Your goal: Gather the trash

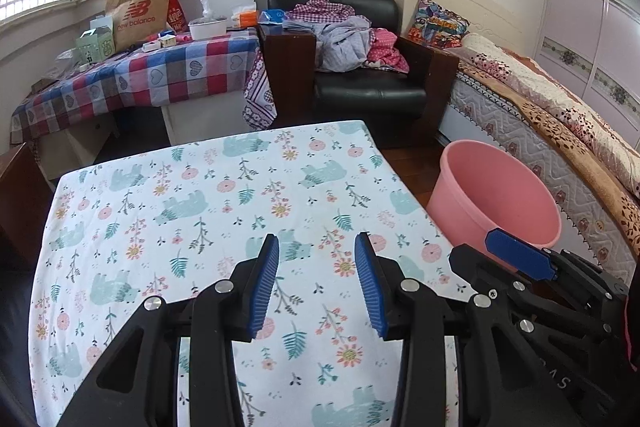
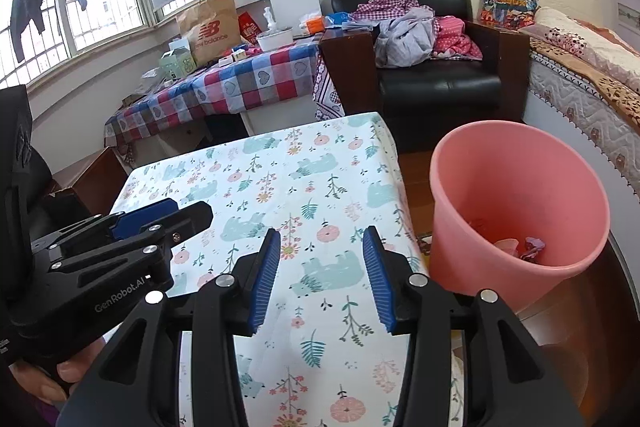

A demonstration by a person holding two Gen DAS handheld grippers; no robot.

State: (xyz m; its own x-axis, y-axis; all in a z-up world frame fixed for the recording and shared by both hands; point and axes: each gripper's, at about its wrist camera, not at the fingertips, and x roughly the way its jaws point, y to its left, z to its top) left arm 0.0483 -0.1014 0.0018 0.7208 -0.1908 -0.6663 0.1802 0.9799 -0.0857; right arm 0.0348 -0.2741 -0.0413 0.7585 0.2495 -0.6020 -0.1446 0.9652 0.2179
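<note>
While a black armchair heaped with clothes and a checked table are seen beyond its far edge, the floral-clothed table is flanked off its right edge by a pink bin in which scraps of trash are seen. Left gripper and right gripper are held above the cloth, jaws parted, nothing gripped or touched.

Daylight came through barred windows on the left — white walls beyond. A black leather armchair heaped with clothes stood between a checked-cloth side table and a quilted bed; the wooden floor showed brown.
</note>
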